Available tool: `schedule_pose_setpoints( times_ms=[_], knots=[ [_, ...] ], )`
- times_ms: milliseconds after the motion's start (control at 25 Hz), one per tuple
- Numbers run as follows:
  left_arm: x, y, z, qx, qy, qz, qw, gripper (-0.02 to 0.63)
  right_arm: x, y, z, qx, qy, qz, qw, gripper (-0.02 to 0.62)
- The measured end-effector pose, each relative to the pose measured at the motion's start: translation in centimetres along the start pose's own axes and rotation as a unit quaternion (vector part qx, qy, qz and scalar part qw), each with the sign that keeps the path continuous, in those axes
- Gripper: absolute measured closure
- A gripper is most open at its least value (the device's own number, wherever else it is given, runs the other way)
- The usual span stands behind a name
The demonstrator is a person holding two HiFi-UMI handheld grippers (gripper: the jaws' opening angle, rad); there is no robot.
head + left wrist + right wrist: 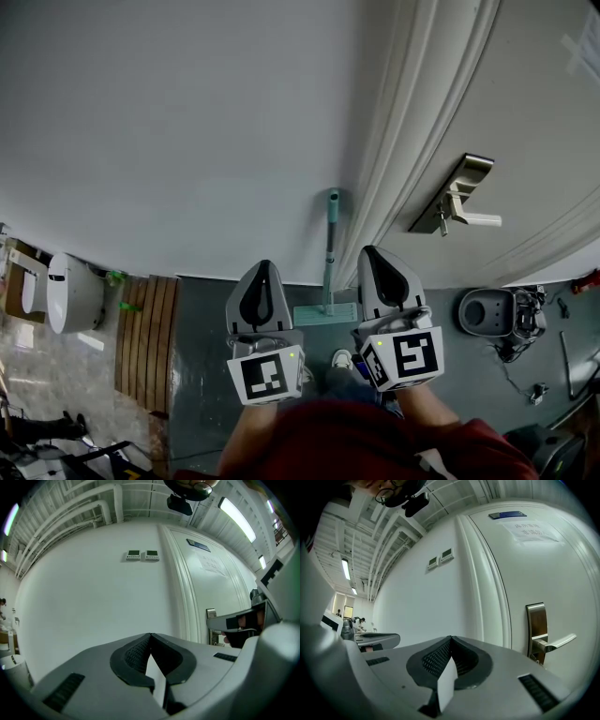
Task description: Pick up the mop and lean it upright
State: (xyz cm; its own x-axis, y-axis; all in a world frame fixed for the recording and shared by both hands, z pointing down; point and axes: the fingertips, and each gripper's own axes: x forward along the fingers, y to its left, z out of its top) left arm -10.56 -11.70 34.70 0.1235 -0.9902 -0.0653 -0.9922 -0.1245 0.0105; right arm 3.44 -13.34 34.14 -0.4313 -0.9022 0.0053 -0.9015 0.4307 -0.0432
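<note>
The mop [330, 248] stood upright against the wall [187, 122] at 12 o'clock, between the left gripper [263, 270] and right gripper [372, 253]; those 2 claws were pinched together, empty.

One mop [329, 258], two tongs [263, 270] [371, 253], one door [525, 112]

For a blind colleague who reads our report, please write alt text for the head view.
A teal-handled mop stands upright against a white wall, beside a door frame, its flat head on the grey floor. Nearer the camera, the left hand-held gripper and right hand-held gripper are both shut and empty.
</note>
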Motion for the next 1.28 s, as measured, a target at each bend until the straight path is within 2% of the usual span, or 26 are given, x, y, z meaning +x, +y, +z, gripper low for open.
schedule_pose_setpoints(
  times_ms=[280, 440, 1280],
  knots=[
    [0.2, 0.1, 0.0, 0.012, -0.001, 0.002, 0.9999, 0.594, 0.2, 0.0, -0.4, 0.003, 0.006, 0.006, 1.000, 0.577],
    [0.3, 0.0, -0.1, -0.002, 0.000, 0.001, 1.0000, 0.592, 0.2, 0.2, -0.3, -0.005, 0.004, 0.008, 1.000, 0.577],
    [0.9, 0.0, 0.2, 0.009, -0.001, -0.002, 1.0000, 0.592, 1.1, 0.4, -1.0, -0.040, 0.005, 0.010, 0.999, 0.578]
  ],
)
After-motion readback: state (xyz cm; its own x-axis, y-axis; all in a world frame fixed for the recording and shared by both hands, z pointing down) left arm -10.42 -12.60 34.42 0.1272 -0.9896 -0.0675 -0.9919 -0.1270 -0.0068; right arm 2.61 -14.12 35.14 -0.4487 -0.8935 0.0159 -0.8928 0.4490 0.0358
